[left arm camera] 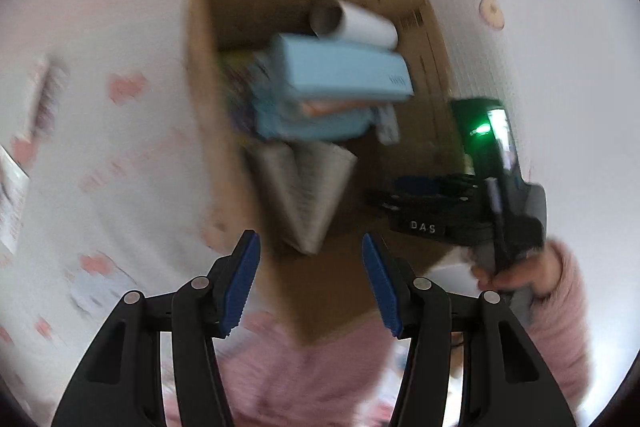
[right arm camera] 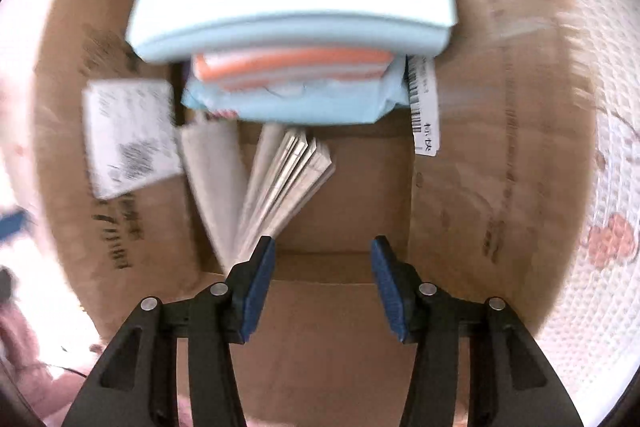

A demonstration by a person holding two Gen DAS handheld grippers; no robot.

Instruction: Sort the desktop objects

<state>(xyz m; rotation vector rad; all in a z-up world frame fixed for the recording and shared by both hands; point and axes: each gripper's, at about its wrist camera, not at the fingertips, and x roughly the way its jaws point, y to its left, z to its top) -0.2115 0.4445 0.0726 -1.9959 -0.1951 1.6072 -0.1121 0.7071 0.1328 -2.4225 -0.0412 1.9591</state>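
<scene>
Both our grippers are spread and empty: right gripper (right arm camera: 322, 259) sits over the cardboard box (right arm camera: 500, 155), nearer the fanned booklet (right arm camera: 280, 183) lying just far-left of its left finger, long axis near-to-far, while left gripper (left arm camera: 310, 255) hangs back.

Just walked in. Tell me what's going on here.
A person in a pink sleeve holds a gripper in each hand over an open cardboard box on a white cloth with pink patterns. The box already holds a light blue case, a white roll, soft blue packs and an open booklet. The left gripper and the right gripper are both open and empty, the right one hanging right above the box.
</scene>
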